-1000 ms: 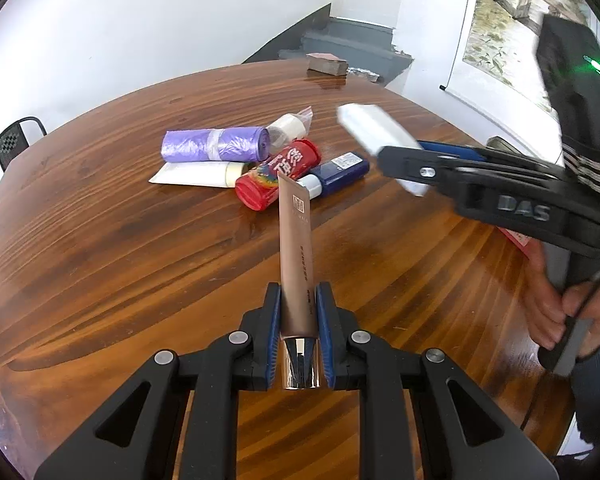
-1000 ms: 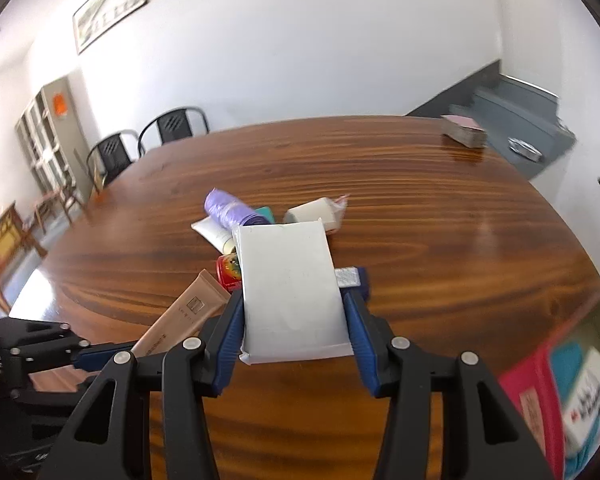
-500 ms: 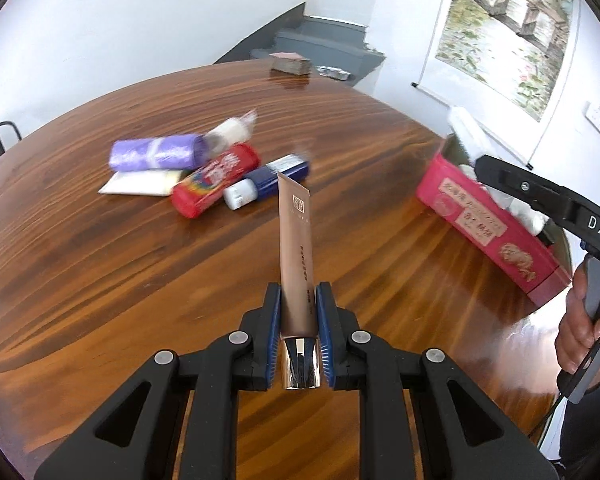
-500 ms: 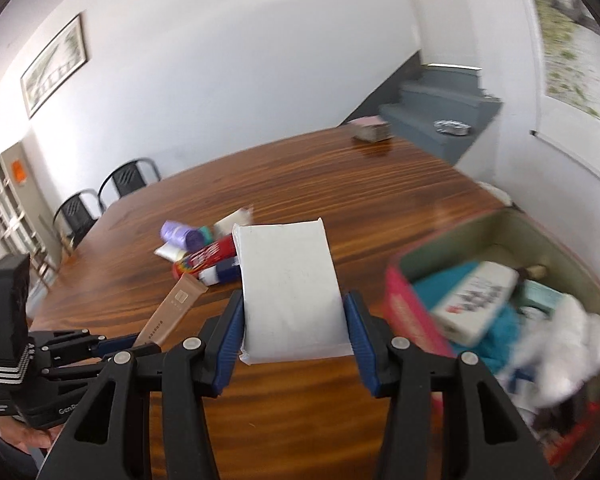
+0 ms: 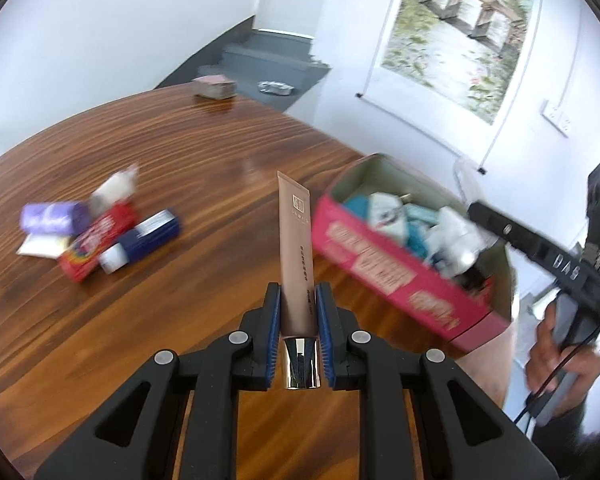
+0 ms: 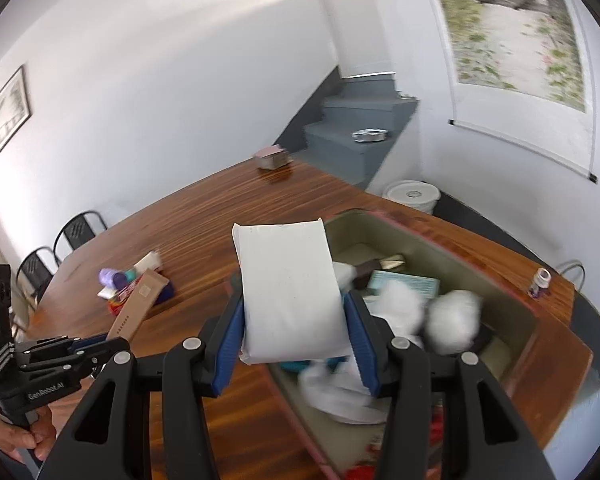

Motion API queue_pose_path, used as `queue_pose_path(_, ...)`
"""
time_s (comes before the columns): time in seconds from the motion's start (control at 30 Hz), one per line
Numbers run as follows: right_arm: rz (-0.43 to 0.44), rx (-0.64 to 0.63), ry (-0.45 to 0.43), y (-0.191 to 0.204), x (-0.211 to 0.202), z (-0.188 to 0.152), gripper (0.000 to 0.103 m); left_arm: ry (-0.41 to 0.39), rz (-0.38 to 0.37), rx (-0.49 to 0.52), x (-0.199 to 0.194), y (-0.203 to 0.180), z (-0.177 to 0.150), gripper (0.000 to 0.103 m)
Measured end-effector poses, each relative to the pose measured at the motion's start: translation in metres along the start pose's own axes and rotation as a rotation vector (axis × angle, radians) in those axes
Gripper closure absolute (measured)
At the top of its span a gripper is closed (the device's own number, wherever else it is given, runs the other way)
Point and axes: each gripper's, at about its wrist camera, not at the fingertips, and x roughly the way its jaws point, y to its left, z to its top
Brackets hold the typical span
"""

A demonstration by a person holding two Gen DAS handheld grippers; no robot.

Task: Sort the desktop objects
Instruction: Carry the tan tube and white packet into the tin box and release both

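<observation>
My left gripper (image 5: 298, 312) is shut on a beige cosmetic tube (image 5: 295, 240) that sticks up and forward, metal cap toward me. My right gripper (image 6: 294, 320) is shut on a flat white packet (image 6: 290, 288), held above the near end of the pink storage box (image 6: 516, 300). That box (image 5: 384, 268) is full of white and blue items. The left gripper (image 6: 100, 346) with its tube (image 6: 138, 304) shows at the left of the right wrist view. A pile of leftover items (image 5: 96, 228) lies on the wooden table (image 5: 180, 300): a purple roll, a red tube, a blue bottle.
A small stack (image 5: 214, 86) sits at the table's far edge. A little bottle (image 6: 540, 280) stands beyond the box. Chairs (image 6: 56, 248) stand at the table's left side. A white bucket (image 6: 410, 196) and grey stairs (image 6: 356, 136) lie behind. A hand (image 5: 556, 356) holds the right gripper's handle.
Both grippers have swung right, away from the pile and toward the pink box. The white packet now hangs over the box; the tube stays clamped.
</observation>
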Motion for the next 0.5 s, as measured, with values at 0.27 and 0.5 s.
queue_pose_path(0.27,-0.002,0.061,-0.009,-0.039,-0.005,0.001,0.049,-0.008,-0.085,0.061,0.031,-0.064,0.031,0.084)
queue_pose_path(0.5,0.002,0.099,-0.01,-0.065,-0.008,0.002,0.049,0.017,-0.133,0.1,0.061,-0.103,0.046,0.084)
